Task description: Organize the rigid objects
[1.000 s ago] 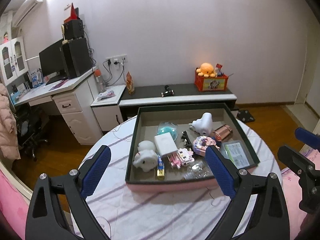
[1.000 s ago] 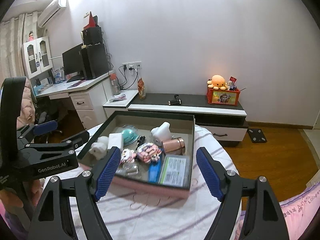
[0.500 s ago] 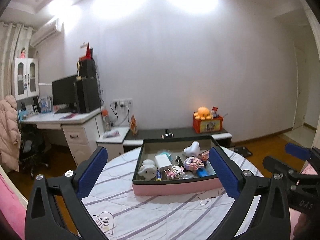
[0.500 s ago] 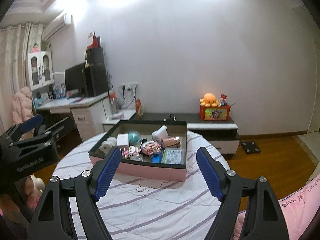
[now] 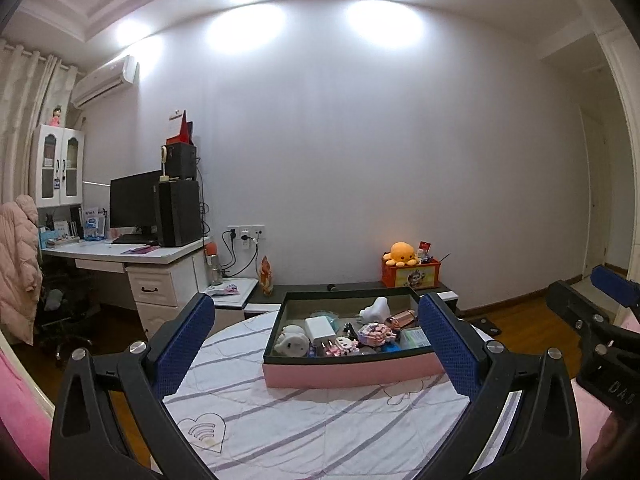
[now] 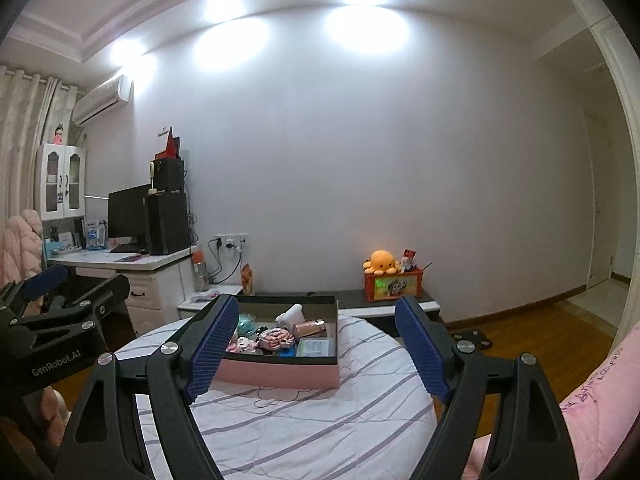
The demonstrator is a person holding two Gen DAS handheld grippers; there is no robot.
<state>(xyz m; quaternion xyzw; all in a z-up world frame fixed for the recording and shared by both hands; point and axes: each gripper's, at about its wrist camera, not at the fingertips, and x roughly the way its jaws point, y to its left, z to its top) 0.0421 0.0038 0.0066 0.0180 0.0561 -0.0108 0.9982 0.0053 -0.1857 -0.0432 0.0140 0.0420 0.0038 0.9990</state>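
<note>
A shallow tray (image 5: 348,372) with a pink outer wall and dark rim sits on the round table (image 5: 320,428). It holds several small things: a white charger (image 5: 320,330), a white plush figure (image 5: 292,344), a white moulded piece (image 5: 376,310), a rose-gold cylinder (image 5: 402,316) and brick figures (image 5: 376,334). My left gripper (image 5: 316,308) hangs open short of the tray, empty. My right gripper (image 6: 316,304) also faces the tray (image 6: 280,374) from the near side, its jaws opening with nothing between them. A green card (image 6: 314,346) lies at the tray's right.
A striped white cloth (image 6: 304,428) covers the table. Behind stand a white desk (image 5: 160,276) with a monitor and speakers, and a low cabinet (image 5: 432,292) bearing an orange octopus toy on a box (image 5: 412,272). Pink bedding (image 6: 592,400) lies to the right.
Both grippers have drawn back from the tray and tipped up from looking down into it to level. The tray now looks smaller and farther off, and the ceiling shows.
</note>
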